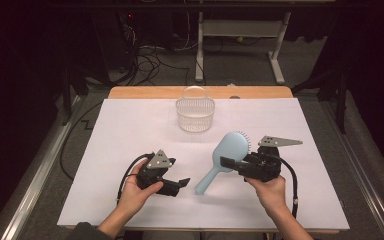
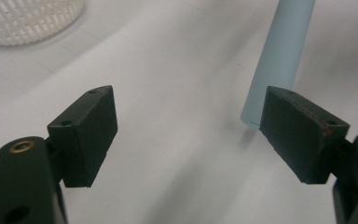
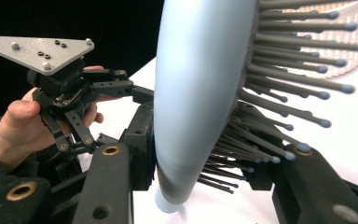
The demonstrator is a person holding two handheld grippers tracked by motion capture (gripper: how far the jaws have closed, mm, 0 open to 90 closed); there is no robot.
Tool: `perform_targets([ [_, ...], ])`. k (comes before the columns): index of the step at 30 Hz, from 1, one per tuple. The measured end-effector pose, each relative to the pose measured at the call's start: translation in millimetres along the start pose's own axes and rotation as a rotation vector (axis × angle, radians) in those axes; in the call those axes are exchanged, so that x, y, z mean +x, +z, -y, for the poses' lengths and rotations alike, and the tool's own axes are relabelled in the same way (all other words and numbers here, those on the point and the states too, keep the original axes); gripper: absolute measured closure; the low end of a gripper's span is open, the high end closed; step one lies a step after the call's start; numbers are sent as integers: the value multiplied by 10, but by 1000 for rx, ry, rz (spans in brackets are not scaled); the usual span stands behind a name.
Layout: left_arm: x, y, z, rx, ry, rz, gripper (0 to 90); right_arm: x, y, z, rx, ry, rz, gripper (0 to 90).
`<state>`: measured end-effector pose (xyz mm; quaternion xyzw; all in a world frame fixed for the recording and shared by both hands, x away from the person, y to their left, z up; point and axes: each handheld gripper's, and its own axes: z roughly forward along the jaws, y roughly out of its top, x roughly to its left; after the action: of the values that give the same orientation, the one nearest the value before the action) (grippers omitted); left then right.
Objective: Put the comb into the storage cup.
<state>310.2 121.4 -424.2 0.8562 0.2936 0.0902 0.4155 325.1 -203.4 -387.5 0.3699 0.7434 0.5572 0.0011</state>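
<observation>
High view, table: big white sheet point(image 1: 130, 130) covers the tabletop, a strip of wooden edge point(image 1: 145, 92) showing along the far side, both forearms coming in from the bottom.
Basket: white slotted basket point(image 1: 195, 114) with a hoop handle, standing upright near the far edge at the middle, well apart from both grippers; its ribbed wall also peeks into the top left corner of the left gripper view point(image 2: 28, 18).
Hairbrush: pale blue paddle hairbrush point(image 1: 230, 152), right of centre on the sheet, head up toward the basket, handle slanting down and left; bristle side turned toward the person's right.
Right gripper: right gripper point(image 1: 230, 164) grips the hairbrush at the base of the head, and it is clamped tight; in the right gripper view one jaw presses the smooth blue back point(image 3: 196, 93), the other sits in among the dark bristles point(image 3: 279, 107).
Right hand: right hand point(image 1: 267, 192) wraps the gripper body from below, grey three-cornered plate on top.
Left gripper: left gripper point(image 1: 180, 184) sits low over the sheet just left of the handle's end, jaws spread wide with nothing between them point(image 2: 189, 135).
Handle tip: in the left gripper view the blue handle's end point(image 2: 275, 70) stands just beside the right-hand jaw, partly behind it; touching or not, cannot tell.
Left hand: left hand point(image 1: 137, 192) holds that gripper from behind, cable looping off to its left.
</observation>
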Motion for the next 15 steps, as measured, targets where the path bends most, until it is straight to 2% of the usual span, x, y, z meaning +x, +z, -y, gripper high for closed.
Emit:
perform_targets([
  [4, 48, -33, 34, -15, -26, 7, 192, -19, -14, -8, 5, 3, 7, 549],
  [6, 68, -49, 55, -12, -20, -3, 190, -27, -23, -10, 9, 4, 12, 549],
  [15, 140, -113, 129, -34, -44, -20, 186, -70, -67, -24, 3, 15, 29, 549],
])
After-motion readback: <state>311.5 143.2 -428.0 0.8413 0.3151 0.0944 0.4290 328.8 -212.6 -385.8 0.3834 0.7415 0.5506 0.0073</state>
